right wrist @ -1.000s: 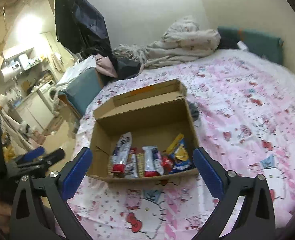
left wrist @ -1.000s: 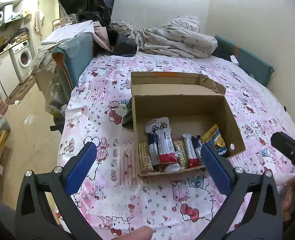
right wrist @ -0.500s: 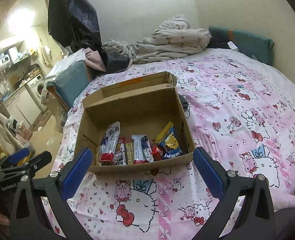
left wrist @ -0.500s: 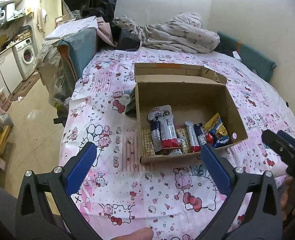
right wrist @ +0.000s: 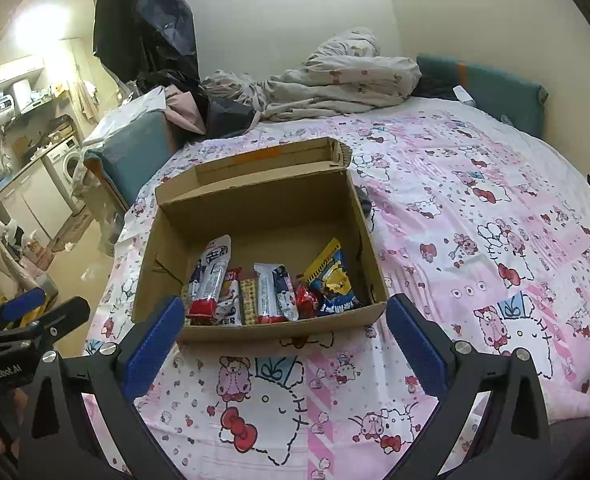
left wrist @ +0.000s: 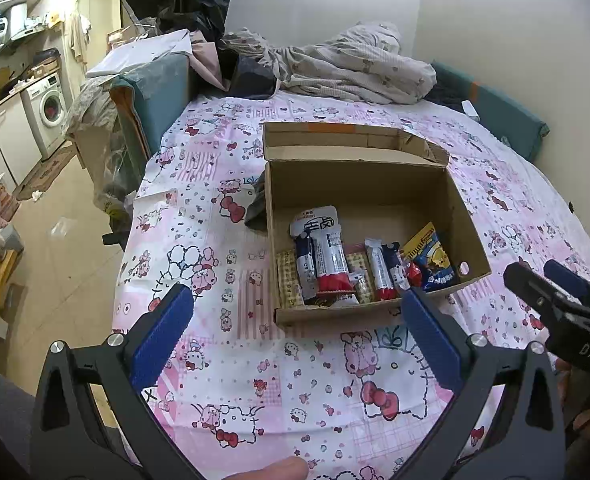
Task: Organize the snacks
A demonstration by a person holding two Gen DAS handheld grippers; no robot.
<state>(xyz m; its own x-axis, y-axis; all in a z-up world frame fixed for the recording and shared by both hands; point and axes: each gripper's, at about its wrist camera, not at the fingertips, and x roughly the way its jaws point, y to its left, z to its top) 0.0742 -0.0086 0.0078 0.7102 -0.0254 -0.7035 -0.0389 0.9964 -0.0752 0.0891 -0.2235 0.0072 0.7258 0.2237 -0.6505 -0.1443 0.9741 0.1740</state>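
Snack labels are too small to read, and the cardboard box's (right wrist: 255, 332) near wall hides the wrappers' (right wrist: 273, 292) lower ends. Box sits open near the bed's (right wrist: 475, 208) left edge. Left gripper (left wrist: 295, 332) and right gripper (right wrist: 281, 340) both spread wide, empty.

Left gripper (left wrist: 297, 330) jaws wide apart, empty; right gripper (right wrist: 281, 338) likewise, both hovering level.

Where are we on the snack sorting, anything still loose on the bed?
Done: the snack packets lie in a row along the near wall inside the cardboard box, and neither view shows a packet loose on the bedsheet. In hand: nothing; the left gripper and right gripper hang short of the box with jaws wide apart. Left: apparently nothing except perhaps closing the flap.
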